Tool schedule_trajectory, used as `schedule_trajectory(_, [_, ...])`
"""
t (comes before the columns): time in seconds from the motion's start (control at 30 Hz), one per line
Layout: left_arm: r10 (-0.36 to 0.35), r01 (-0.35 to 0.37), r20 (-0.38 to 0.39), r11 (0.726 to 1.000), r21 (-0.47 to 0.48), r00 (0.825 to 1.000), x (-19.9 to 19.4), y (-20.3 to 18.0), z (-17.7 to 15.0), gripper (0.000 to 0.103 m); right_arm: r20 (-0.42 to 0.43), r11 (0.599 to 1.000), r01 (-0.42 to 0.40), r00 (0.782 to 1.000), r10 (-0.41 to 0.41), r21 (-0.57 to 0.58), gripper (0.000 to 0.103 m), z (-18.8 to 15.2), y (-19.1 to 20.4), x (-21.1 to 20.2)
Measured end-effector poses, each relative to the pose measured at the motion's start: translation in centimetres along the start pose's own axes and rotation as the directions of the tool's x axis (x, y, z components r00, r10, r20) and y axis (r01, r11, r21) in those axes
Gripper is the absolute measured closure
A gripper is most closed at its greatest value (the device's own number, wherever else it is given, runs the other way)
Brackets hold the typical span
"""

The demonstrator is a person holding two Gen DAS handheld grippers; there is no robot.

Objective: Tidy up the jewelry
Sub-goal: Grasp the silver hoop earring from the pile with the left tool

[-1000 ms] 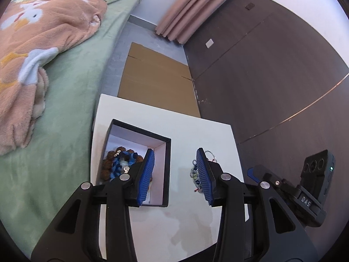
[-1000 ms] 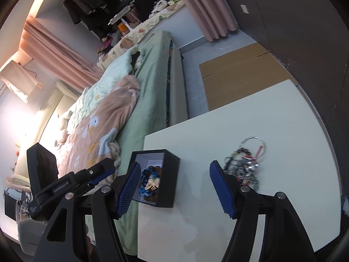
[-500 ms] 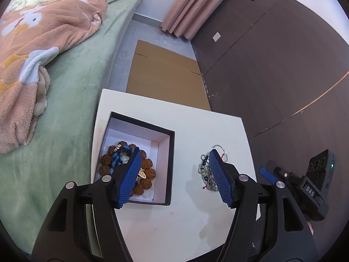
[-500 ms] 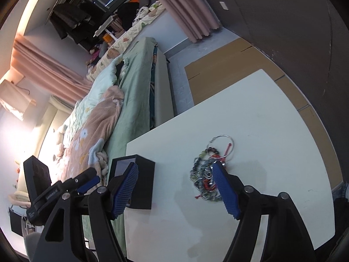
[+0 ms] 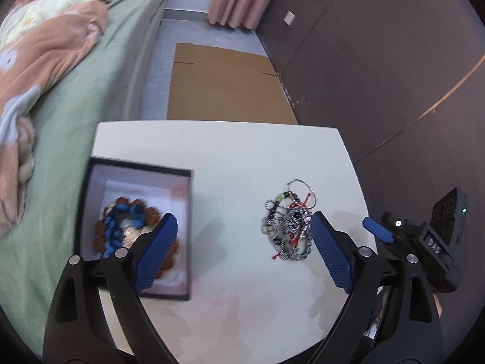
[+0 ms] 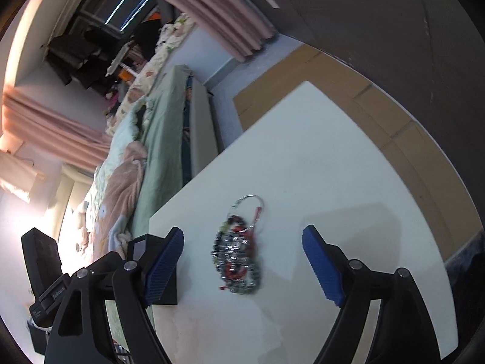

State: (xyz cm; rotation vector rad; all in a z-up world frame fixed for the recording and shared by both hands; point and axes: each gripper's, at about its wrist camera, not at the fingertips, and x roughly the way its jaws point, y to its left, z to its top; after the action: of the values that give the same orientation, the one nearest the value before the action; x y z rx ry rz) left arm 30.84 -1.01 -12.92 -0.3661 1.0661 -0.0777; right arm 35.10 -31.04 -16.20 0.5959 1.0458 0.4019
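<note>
Soft indoor light, motion blur, fisheye warping

Between the right gripper's ribbed blue pads (image 6: pixel 321 267) lies a jewelry tangle (image 6: pixel 238 261) of shiny metal and beads on the smooth matt white table (image 6: pixel 348 182); fuzzy cloth blanket (image 5: pixel 45 54) beyond.

From my feed I see a white rectangular table (image 5: pixel 230 151) beside a bed with a green sheet (image 5: pixel 91 69) and a peach fleece blanket (image 5: pixel 45 48), flattened brown cardboard (image 5: pixel 224 82) on the grey floor, pink pleated curtains (image 6: pixel 212 9) (daylight behind), and a dark brown panelled wall (image 5: pixel 379 60).
</note>
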Motion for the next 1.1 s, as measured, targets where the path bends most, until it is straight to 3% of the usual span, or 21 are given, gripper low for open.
schedule_trajectory(0.07, [0.012,-0.012,-0.006,1.000,0.027,1.000,0.9,-1.3,0.4,0.014,0.020,1.000,-0.003,1.000,0.002,0.018,0.018,0.2,-0.6,-0.5])
schedule_trajectory(0.4, [0.040,-0.027,-0.076,0.986,0.164,0.996,6.9,-7.8,1.0,0.014,0.024,0.995,0.024,0.999,-0.026,0.102,0.018,0.6,-3.8,-1.9])
schedule_trajectory(0.5, [0.052,-0.030,-0.101,0.977,0.210,0.994,8.9,-9.4,0.6,0.014,0.030,0.989,0.015,0.999,-0.020,0.149,0.013,0.7,-5.2,-2.5])
schedule_trajectory(0.6, [0.070,-0.041,-0.112,0.969,0.243,0.991,10.3,-10.4,0.3,0.014,0.035,0.984,0.027,0.999,-0.033,0.174,0.009,0.8,-6.1,-2.9])
schedule_trajectory(0.9, [0.132,-0.091,-0.116,0.949,0.302,0.985,12.3,-11.7,0.3,0.015,0.013,0.971,0.046,0.999,-0.050,0.234,0.008,1.0,-8.2,-3.1])
schedule_trajectory(1.07, [0.186,-0.142,-0.110,0.936,0.321,0.976,13.0,-12.1,0.1,0.037,0.007,0.971,0.061,0.998,-0.064,0.229,0.008,1.1,-8.1,-2.9])
schedule_trajectory(1.1, [0.185,-0.142,-0.110,0.939,0.315,0.977,12.9,-12.0,0.1,0.051,0.003,0.972,0.058,0.998,-0.061,0.228,0.008,1.1,-8.1,-2.8])
